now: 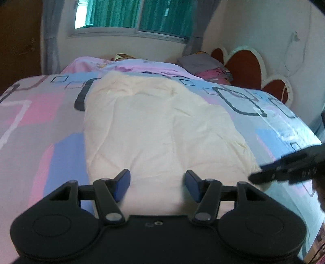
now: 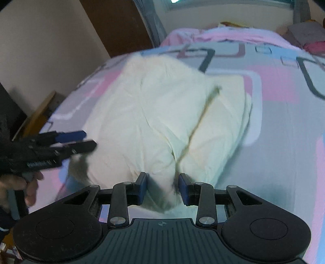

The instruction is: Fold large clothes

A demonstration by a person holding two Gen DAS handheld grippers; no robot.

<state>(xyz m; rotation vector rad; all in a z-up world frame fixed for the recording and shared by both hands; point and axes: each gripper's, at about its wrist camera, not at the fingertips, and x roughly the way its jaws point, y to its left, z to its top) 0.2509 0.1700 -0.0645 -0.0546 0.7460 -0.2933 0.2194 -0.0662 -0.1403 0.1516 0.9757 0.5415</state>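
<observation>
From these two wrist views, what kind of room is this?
Almost certainly a home bedroom. A bed with a patterned pink, blue and grey sheet fills both views, a red flower-shaped headboard stands against the wall, and a curtained window sits behind. A cream garment lies spread on the bed.

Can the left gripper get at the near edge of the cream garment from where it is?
Probably yes. The left gripper hangs over the cream garment with jaws apart and empty; nothing lies between them and the cloth. The right gripper is off to the side.
</observation>
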